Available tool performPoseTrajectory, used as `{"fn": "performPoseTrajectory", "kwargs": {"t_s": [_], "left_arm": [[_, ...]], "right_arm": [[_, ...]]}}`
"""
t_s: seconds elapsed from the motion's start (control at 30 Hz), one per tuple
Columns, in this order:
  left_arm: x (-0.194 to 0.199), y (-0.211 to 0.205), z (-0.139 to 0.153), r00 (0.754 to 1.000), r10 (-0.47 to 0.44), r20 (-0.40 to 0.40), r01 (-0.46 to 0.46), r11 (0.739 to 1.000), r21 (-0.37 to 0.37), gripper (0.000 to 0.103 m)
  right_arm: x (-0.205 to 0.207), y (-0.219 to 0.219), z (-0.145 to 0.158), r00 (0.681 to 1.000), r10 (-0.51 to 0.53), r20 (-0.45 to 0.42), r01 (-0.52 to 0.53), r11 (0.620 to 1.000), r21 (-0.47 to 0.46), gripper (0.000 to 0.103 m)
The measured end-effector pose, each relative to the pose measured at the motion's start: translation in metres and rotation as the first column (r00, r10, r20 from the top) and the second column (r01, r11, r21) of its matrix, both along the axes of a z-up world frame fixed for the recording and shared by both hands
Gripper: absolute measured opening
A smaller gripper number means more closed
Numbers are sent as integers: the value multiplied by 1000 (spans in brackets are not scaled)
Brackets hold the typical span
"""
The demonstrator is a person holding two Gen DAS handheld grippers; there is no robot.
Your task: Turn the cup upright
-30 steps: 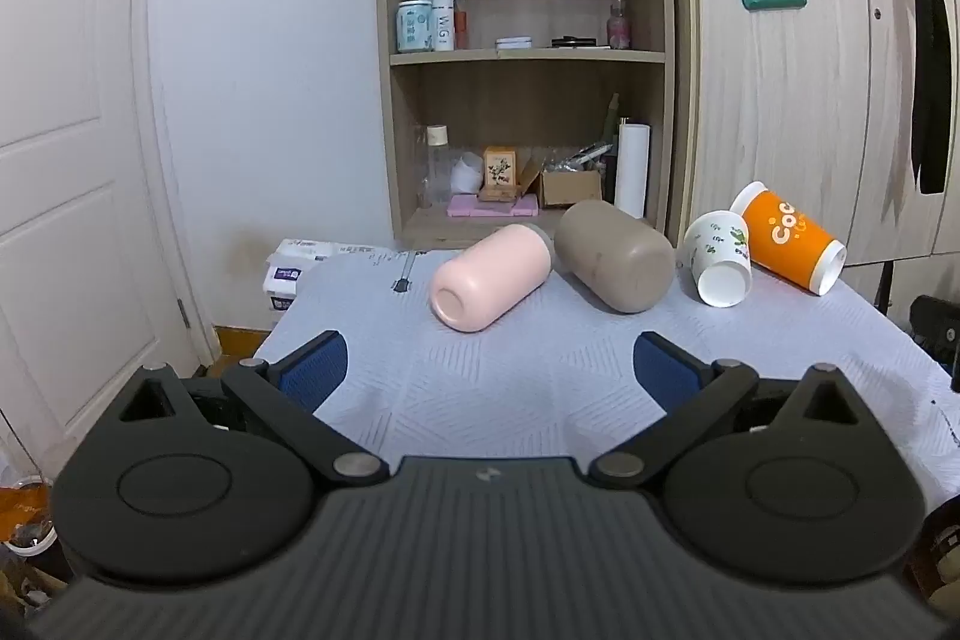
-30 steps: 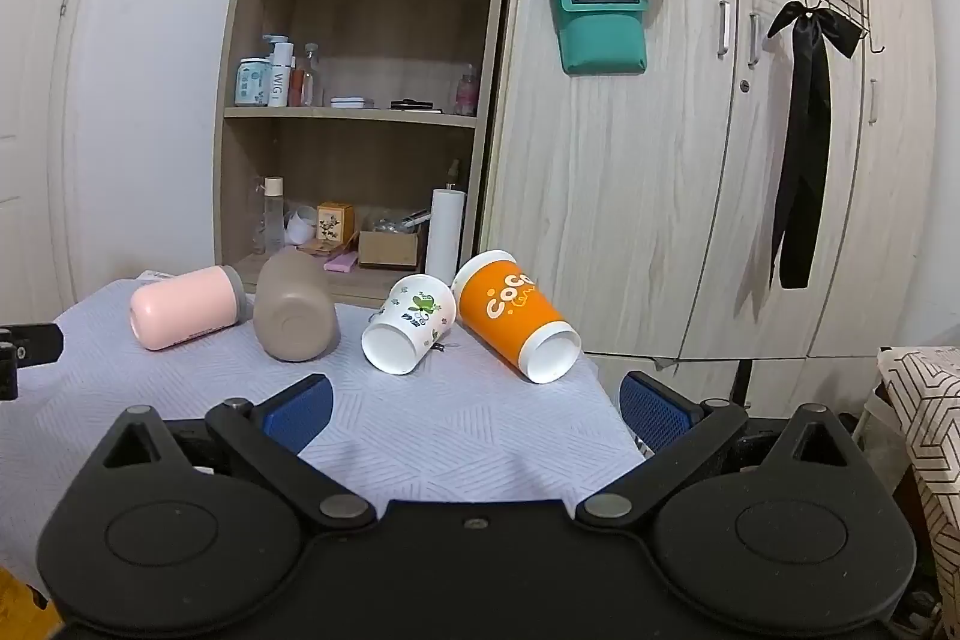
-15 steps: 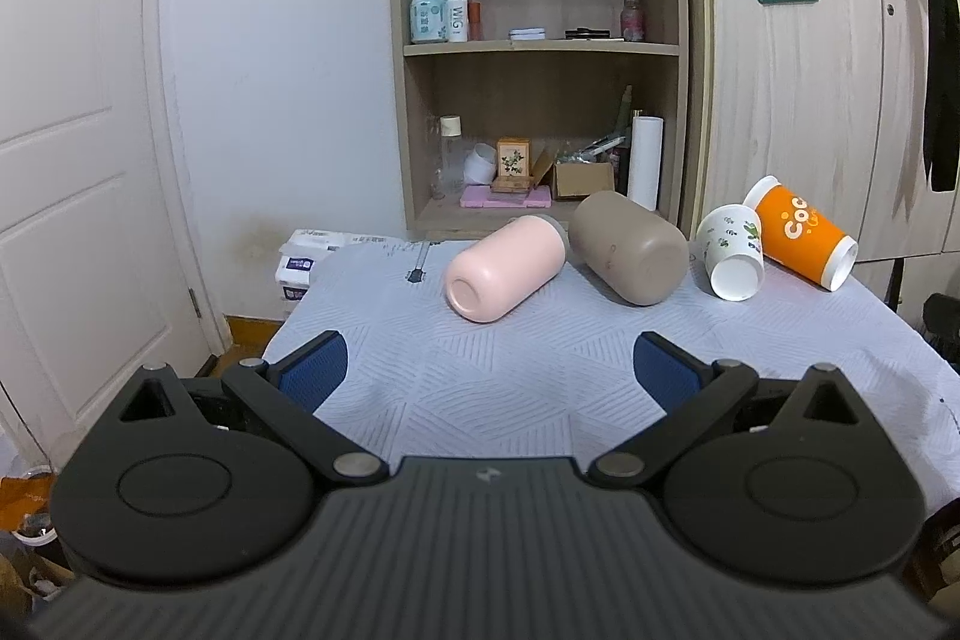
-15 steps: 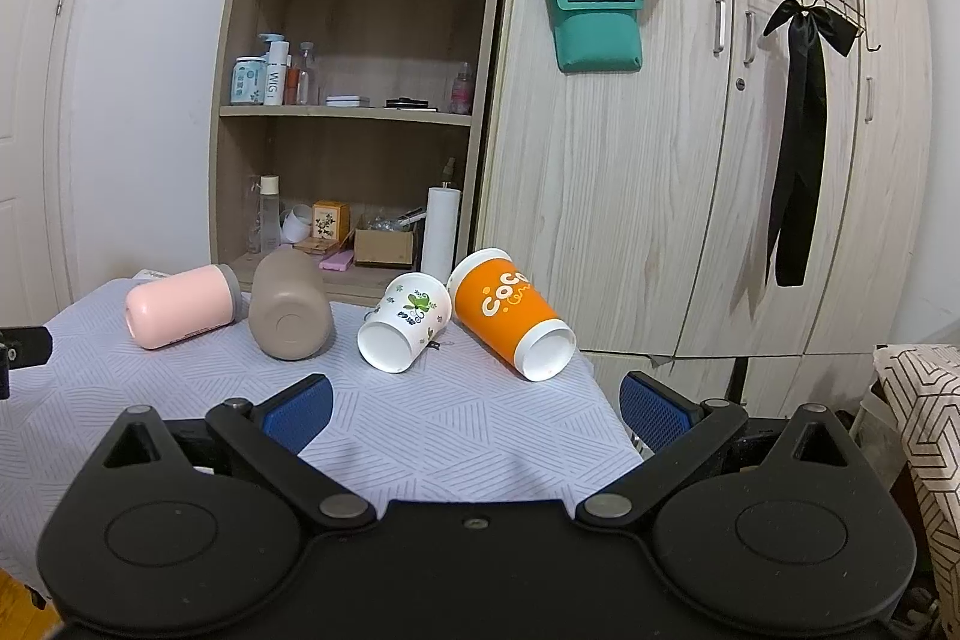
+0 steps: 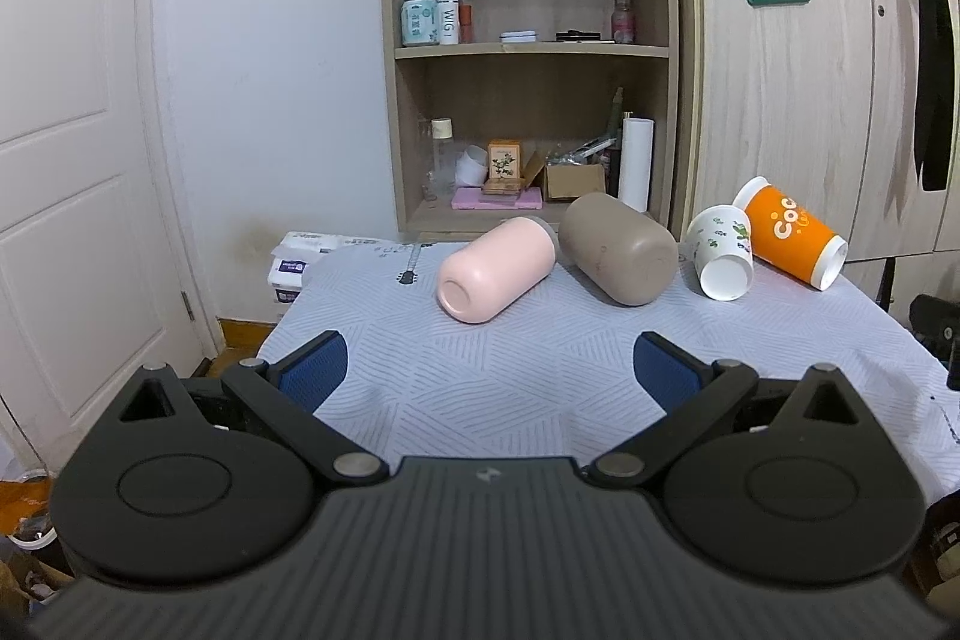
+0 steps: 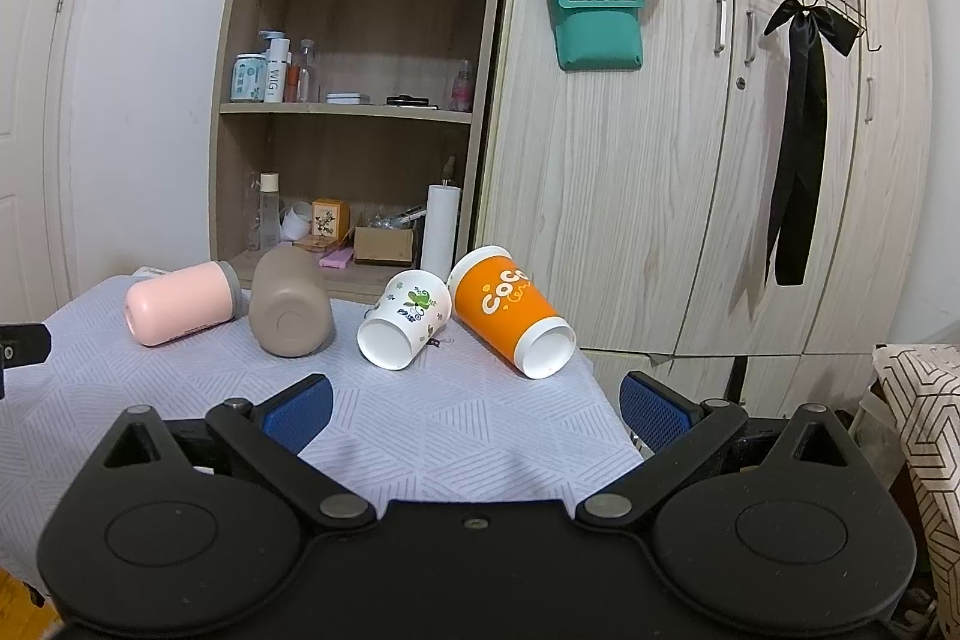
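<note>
Several cups lie on their sides in a row on the pale patterned tablecloth (image 5: pixel 510 388): a pink cup (image 5: pixel 495 268), a taupe cup (image 5: pixel 618 247), a white floral paper cup (image 5: pixel 720 253) and an orange paper cup (image 5: pixel 792 235). They also show in the right wrist view: pink cup (image 6: pixel 180 303), taupe cup (image 6: pixel 290 310), white cup (image 6: pixel 404 319), orange cup (image 6: pixel 510 311). My left gripper (image 5: pixel 489 370) is open and empty, short of the pink cup. My right gripper (image 6: pixel 474 409) is open and empty, short of the white and orange cups.
An open wooden shelf unit (image 5: pixel 528 52) with bottles and boxes stands behind the table. Wardrobe doors (image 6: pixel 690 160) with a black ribbon stand to the right. A white door (image 5: pixel 72 130) is at the left. The table's right edge (image 6: pixel 606 400) drops off near the orange cup.
Both grippers have drawn back and risen slightly; the cups look a little smaller and lower in view. The cups have not moved. Both grippers stay open.
</note>
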State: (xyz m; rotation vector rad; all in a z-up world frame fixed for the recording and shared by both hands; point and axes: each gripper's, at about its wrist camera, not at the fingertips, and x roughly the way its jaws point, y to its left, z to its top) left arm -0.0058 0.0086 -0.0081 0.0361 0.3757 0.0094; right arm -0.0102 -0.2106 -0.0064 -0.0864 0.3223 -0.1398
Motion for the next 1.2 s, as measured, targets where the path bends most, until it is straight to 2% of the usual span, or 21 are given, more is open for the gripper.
{"fn": "performPoseTrajectory", "kwargs": {"t_s": [0.57, 1.2], "left_arm": [[-2, 1, 1, 999, 40, -24, -40, 999, 22, 103], [0, 1, 1, 998, 35, -47, -34, 999, 9, 103]], "right_arm": [[-1, -2, 1, 1000, -22, -2, 22, 1000, -9, 103], [-1, -1, 0, 1000, -9, -16, 9, 1000, -16, 103]]}}
